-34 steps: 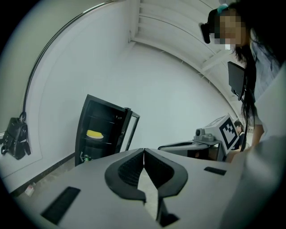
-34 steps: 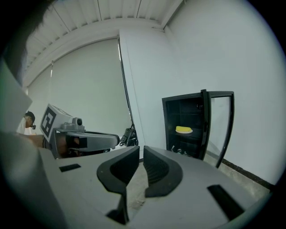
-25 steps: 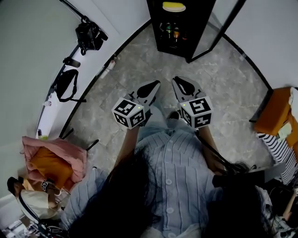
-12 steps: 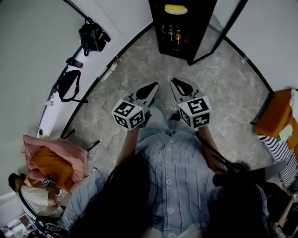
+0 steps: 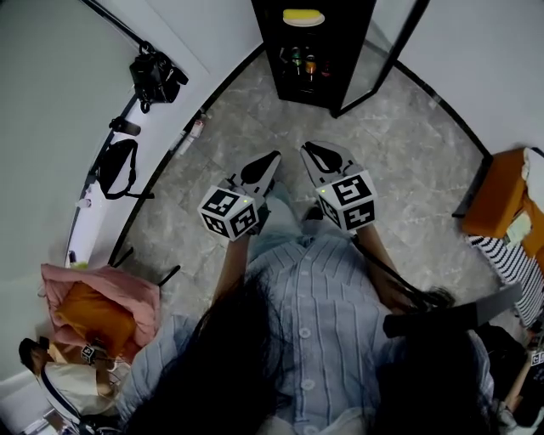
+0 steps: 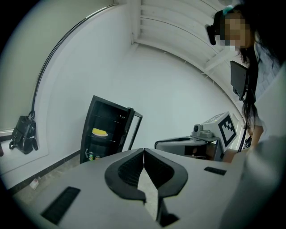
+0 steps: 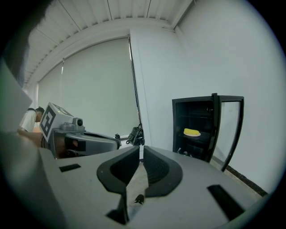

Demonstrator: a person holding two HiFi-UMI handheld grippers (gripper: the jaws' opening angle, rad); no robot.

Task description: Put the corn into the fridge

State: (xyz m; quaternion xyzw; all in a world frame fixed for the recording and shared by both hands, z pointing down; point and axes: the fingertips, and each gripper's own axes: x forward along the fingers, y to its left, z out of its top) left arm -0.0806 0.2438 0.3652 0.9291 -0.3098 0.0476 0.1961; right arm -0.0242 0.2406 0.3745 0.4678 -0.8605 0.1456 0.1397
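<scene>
The yellow corn (image 5: 303,16) lies on a shelf inside the tall black fridge (image 5: 347,51). The fridge's glass door (image 5: 399,38) stands open. The left gripper (image 6: 144,151) has its jaws pressed together, pinching nothing. The right gripper (image 7: 141,148) has its jaws together too, and holds nothing. Both grippers are well apart from the fridge.

The head view is taken from above, aimed steeply down over the person's shirt (image 5: 323,323) at the left gripper (image 5: 275,157), the right gripper (image 5: 307,148) and the floor (image 5: 212,161), the fridge (image 5: 313,51) lying far off at its top edge. Each gripper view is set close behind its own jaws and faces nearly level; the fridge is shared by all three views, and each gripper is caught sidelong in the other's
</scene>
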